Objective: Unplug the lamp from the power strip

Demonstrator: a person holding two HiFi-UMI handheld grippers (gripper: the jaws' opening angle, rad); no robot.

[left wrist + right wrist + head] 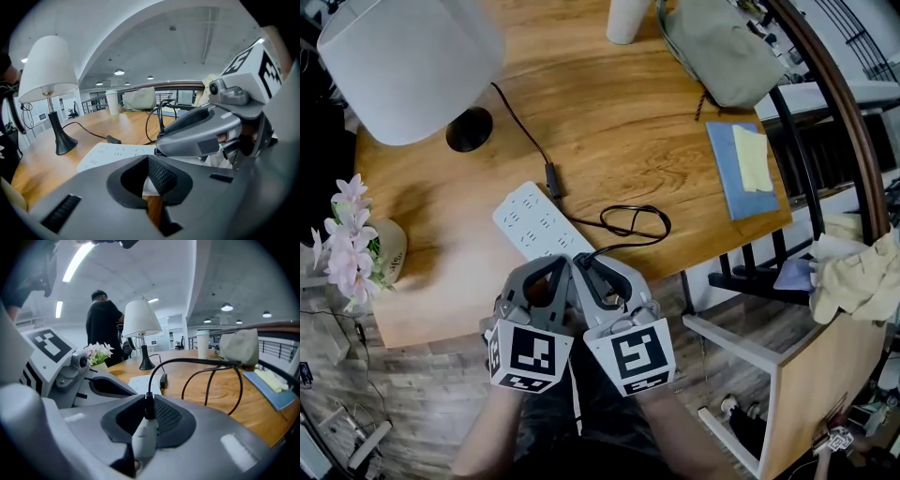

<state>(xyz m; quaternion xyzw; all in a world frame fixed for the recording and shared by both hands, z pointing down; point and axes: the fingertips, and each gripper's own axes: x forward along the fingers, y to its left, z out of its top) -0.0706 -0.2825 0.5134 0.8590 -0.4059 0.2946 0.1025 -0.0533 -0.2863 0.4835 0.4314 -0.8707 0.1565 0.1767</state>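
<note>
The lamp [408, 61] with a white shade and black base stands at the table's far left. Its black cord [633, 225] runs past an inline switch [553, 180] and loops back toward my grippers. The white power strip [534, 220] lies slantwise on the wood, its near end hidden under both grippers. My right gripper [586, 262] is shut on the white plug [144, 437], with the cord [187, 363] leaving its front. Whether the prongs sit in the strip is hidden. My left gripper [555, 262] is close beside it, shut on the strip's near end [150, 185].
A pot of pink flowers [352, 246] stands at the table's left edge. A white cup [626, 19], a grey bag [722, 47] and a blue notebook [745, 169] lie at the far right. A person in black [105, 326] stands beyond the lamp.
</note>
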